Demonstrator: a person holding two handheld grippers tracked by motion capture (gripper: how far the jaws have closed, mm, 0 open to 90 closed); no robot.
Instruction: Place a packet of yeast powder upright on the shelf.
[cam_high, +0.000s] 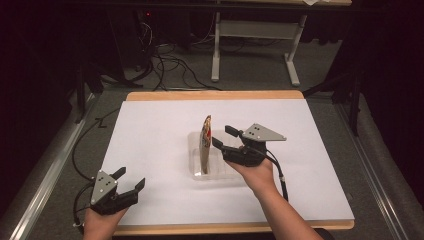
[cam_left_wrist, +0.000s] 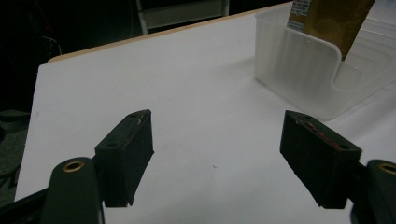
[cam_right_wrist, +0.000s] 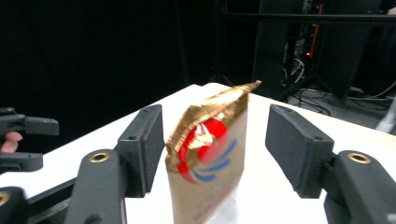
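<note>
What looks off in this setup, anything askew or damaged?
Only the gold packet: it stands on edge in the clear tray and its top edge is crumpled and bent over, seen in the right gripper view. The right gripper is open beside it. Nothing spilled.

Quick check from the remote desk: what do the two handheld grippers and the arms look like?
Both the left gripper and right gripper are black, with two blocky jaws, a grey three-cornered plate on top and a black trailing cable. Brass-coloured pivot rings show near the jaws. The forearms are unsleeved.
</note>
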